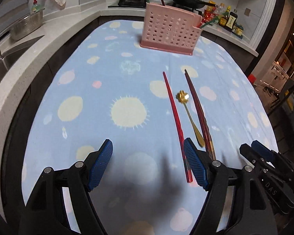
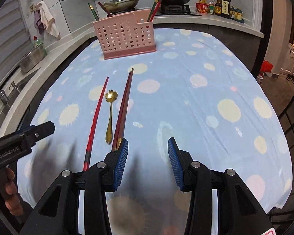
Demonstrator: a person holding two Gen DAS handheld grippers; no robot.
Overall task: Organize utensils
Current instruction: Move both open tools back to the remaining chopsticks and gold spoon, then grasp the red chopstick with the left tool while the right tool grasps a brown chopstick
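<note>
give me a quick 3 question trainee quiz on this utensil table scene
1. True or false: the gold spoon lies on the cloth between the single red chopstick and the dark red chopstick pair.
2. Multiple choice: what already stands in the pink holder? A) forks B) chopsticks C) knives
3. Fill in: the left gripper and the right gripper are both ____ and hold nothing.

Key
1. True; the spoon's flower-shaped bowl points toward the holder.
2. B; chopsticks stick up from both ends of the holder.
3. open; each shows a wide gap between its blue pads.
</note>
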